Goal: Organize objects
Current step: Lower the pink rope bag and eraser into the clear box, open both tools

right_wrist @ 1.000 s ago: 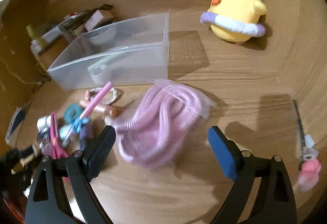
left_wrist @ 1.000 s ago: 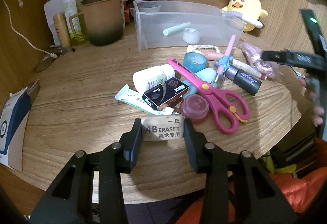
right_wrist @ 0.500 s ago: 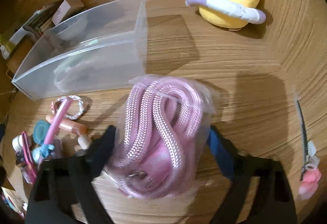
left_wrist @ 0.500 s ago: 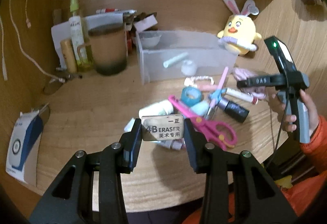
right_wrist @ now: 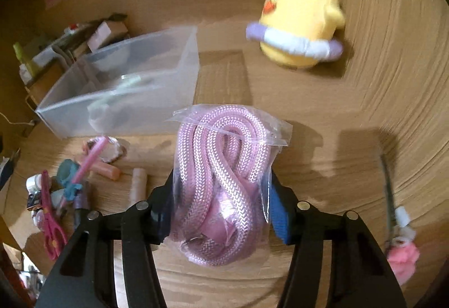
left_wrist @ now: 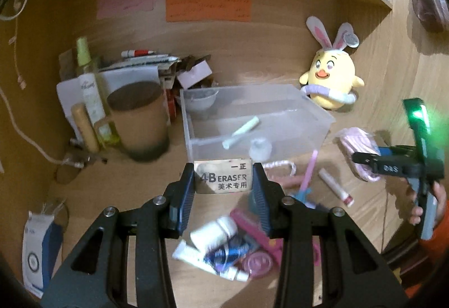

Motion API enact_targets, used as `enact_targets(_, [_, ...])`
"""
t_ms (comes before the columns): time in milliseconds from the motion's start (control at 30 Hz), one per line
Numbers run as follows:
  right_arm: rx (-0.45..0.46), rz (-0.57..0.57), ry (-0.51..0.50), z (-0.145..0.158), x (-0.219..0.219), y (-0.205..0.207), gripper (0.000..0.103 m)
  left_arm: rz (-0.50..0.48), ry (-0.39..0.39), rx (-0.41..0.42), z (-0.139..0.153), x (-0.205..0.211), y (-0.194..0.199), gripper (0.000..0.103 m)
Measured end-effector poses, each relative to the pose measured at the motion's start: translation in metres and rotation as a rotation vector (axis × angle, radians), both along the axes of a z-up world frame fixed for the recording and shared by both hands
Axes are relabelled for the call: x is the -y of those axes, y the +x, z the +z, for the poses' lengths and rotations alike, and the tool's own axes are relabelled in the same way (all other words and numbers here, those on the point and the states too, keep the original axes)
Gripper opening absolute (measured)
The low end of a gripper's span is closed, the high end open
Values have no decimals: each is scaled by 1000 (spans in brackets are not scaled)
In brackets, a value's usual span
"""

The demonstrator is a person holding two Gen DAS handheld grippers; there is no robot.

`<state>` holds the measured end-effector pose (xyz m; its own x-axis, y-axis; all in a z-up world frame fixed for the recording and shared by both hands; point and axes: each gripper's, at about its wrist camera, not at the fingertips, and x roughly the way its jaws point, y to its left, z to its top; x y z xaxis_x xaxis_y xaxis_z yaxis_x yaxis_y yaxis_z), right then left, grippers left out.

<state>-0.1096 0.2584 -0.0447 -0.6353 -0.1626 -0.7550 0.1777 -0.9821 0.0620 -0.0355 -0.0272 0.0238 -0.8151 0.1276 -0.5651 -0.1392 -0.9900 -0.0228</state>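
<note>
My left gripper [left_wrist: 223, 181] pinches the eraser [left_wrist: 223, 175], raised in front of the clear bin [left_wrist: 315, 122]; I should carry it over the near wall before releasing. My right gripper [right_wrist: 221, 205] has just been closing on the bagged rope [right_wrist: 224, 181], squeezing it; I'd lift straight, since the plastic looks slippery.

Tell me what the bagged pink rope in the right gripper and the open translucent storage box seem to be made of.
The bagged pink rope: apparently braided synthetic cord, with a herringbone weave and slight sheen, inside a thin clear plastic bag whose creases shine. The translucent storage box: likely rigid frosted plastic, since its contents show hazily through straight, thin walls.
</note>
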Motion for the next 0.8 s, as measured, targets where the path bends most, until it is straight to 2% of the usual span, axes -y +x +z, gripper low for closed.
enact_targets(233, [-141,76,-41,53,10,8,53,-9,17,-13,19,-4,-32,40])
enact_targets(367, [-189,137,-112,79,20,-3,53,-11,35,-12,29,-6,-51,40])
enact_targets(467, [-226,160,-115,91,31,-13,53,-18,47,4,34,-6,-67,40])
enact_targets(633, [-220,194,-120,93,51,-38,53,-22,63,60,32,-7,-95,40])
enact_targets(800, [-131,230,-143,75,70,-74,53,-44,47,133,16,-11,-122,40])
